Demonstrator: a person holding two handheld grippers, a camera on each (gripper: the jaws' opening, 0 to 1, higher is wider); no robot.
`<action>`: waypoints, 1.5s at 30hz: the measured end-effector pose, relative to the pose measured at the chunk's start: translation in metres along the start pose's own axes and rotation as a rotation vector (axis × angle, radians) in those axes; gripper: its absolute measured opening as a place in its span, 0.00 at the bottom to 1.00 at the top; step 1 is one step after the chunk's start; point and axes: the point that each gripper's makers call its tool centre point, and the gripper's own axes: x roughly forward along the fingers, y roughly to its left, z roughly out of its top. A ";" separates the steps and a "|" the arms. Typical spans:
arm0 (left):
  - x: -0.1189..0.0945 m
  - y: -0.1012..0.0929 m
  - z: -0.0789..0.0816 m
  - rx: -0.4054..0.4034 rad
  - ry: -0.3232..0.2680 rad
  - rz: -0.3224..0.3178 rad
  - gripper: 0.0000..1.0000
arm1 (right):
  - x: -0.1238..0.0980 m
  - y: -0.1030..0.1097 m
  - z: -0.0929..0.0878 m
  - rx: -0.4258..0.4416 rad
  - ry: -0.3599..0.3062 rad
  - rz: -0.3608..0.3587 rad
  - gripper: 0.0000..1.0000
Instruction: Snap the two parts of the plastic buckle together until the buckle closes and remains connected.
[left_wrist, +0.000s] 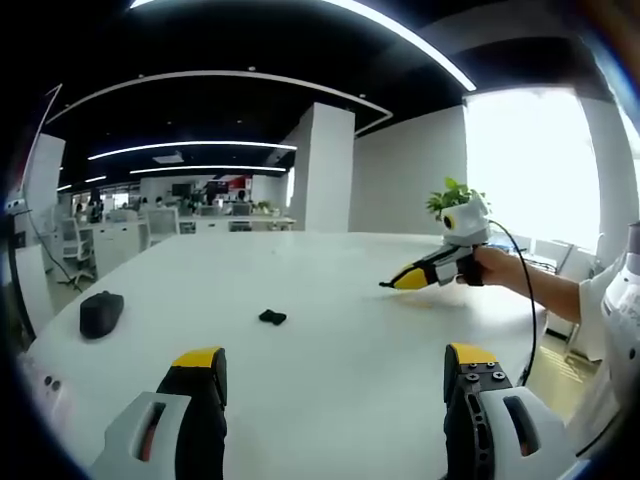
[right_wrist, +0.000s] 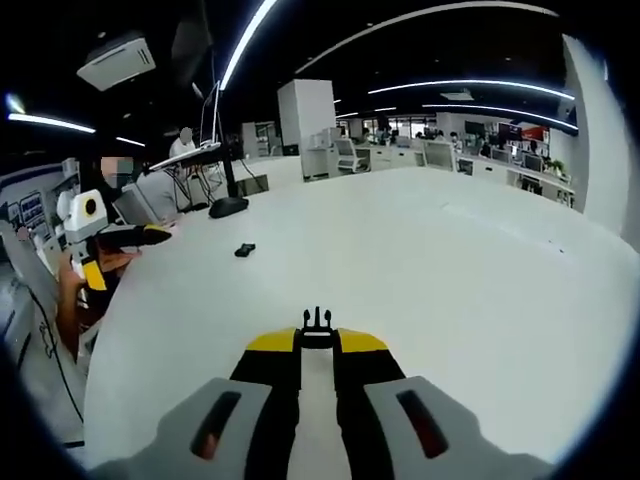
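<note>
Presently, left gripper view: my left gripper stands at lower frame, jaws spread wide with nothing between them, over the white table. One buckle part lies loose at centre-left. A dark pouch rests at far left. My right gripper enters from right.

Right gripper view: right gripper, lower centre, jaws pinching the pronged buckle part. The loose part lies at upper left; left gripper at the left edge.

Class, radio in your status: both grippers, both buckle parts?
Right gripper shut on pronged black plastic buckle part. Left gripper open. Other small black buckle part loose on white table.
</note>
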 end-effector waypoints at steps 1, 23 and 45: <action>0.000 0.000 0.000 0.000 0.000 0.000 0.91 | 0.000 0.000 0.000 0.003 0.001 0.003 0.11; -0.003 -0.003 0.001 0.010 0.001 -0.012 0.90 | -0.009 0.005 -0.002 -0.102 -0.016 0.122 0.11; 0.002 -0.006 -0.002 0.006 0.011 -0.029 0.90 | -0.021 -0.005 -0.013 -0.291 0.009 0.209 0.11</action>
